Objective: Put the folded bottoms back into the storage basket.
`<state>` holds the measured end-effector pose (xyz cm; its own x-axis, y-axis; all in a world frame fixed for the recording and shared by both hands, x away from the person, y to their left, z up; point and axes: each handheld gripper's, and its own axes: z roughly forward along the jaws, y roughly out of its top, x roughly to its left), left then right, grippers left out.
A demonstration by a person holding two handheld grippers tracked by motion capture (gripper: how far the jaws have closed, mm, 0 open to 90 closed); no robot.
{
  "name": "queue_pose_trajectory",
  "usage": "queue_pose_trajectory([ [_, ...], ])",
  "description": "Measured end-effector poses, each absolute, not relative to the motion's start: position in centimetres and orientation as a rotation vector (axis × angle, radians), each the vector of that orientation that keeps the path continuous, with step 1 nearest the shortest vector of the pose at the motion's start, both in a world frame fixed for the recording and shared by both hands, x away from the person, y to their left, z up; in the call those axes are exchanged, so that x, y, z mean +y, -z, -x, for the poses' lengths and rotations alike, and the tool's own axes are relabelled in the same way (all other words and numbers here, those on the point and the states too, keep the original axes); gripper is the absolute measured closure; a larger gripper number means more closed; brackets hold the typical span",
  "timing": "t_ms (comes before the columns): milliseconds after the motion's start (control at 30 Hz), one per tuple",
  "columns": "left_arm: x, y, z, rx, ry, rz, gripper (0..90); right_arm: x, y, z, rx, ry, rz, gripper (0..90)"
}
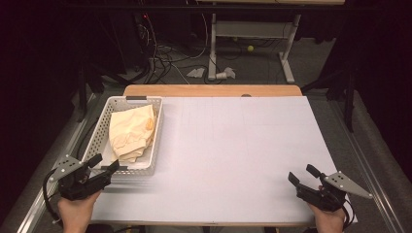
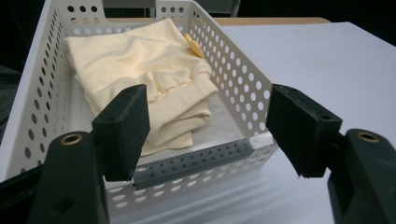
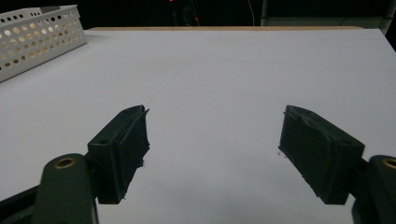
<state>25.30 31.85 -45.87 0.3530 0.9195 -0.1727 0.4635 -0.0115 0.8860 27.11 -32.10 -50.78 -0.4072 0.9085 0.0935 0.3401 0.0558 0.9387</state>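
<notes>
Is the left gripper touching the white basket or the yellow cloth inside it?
Apart. In the left gripper view, the left gripper has open jaws held before the white perforated basket's near wall, with nothing between them; the folded yellow cloth lies farther in, untouched.

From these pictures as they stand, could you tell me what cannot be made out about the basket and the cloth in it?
- Basket floor: in the high view, hidden under the folded cream cloth.
- Cloth's near edge: in the left gripper view, behind one pad of the left gripper.
- Orange tag on the cloth: too small to read.

Dark room – grey floor, tangled cables, white desk frame
</notes>
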Motion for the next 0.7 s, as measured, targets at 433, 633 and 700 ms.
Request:
queue_pose_trajectory([
  [433, 32.5, 46.5, -24.8, 1.287, -0.603, -1.627, 29.2, -32.1, 50.8, -27.1, 1.794, -1.353, -1.249, 24.5],
  [633, 32.7, 46.9, -24.7, 1.294, -0.608, -1.632, 29.2, -32.1, 50.8, -27.1, 1.795, -1.352, -1.248, 24.5],
  [700, 32.8, 47.1, -24.7, 1.299, -0.61, -1.63, 29.2, -32.1, 50.8, -27.1, 1.794, -1.352, -1.248, 24.5],
])
